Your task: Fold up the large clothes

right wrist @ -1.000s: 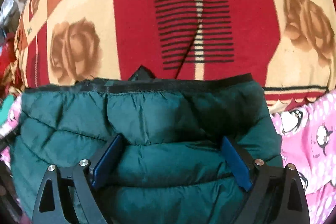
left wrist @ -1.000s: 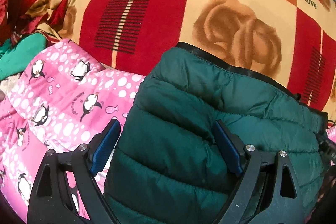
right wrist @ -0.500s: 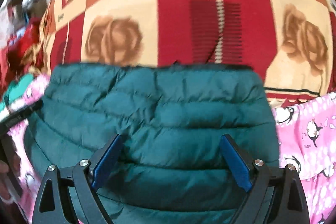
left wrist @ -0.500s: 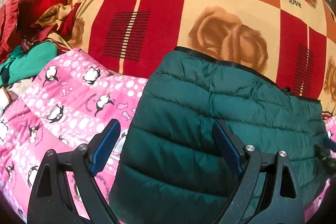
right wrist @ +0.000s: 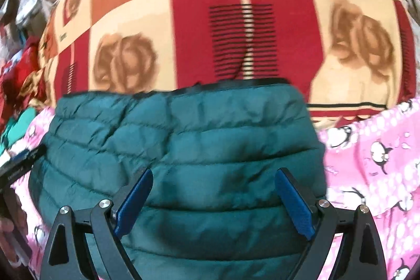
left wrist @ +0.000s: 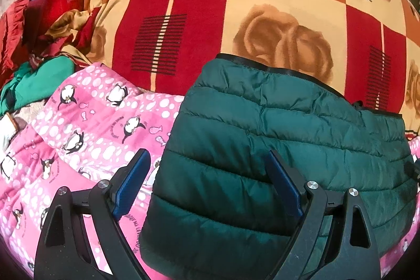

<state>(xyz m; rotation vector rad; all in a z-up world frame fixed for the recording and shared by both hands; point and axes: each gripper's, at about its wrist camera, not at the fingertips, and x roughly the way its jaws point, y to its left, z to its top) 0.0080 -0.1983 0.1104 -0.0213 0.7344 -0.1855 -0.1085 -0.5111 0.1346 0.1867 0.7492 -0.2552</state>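
Observation:
A dark green quilted puffer jacket [left wrist: 275, 138] lies folded into a compact block on a pink penguin-print quilt [left wrist: 86, 127]; it also shows in the right wrist view [right wrist: 183, 138]. My left gripper [left wrist: 207, 169] is open and empty, raised above the jacket's left edge. My right gripper [right wrist: 214, 190] is open and empty, raised above the jacket's right half. The left gripper's tip [right wrist: 21, 167] shows at the left edge of the right wrist view.
A red, orange and cream blanket with roses and "love" print [left wrist: 236, 17] covers the bed behind the jacket. A heap of red and green clothes [left wrist: 34, 43] lies at the far left. The pink quilt [right wrist: 372, 148] extends on both sides.
Both grippers have pulled back and up from the jacket, staying open. More of the jacket and blanket is now in view. The jacket has not moved.

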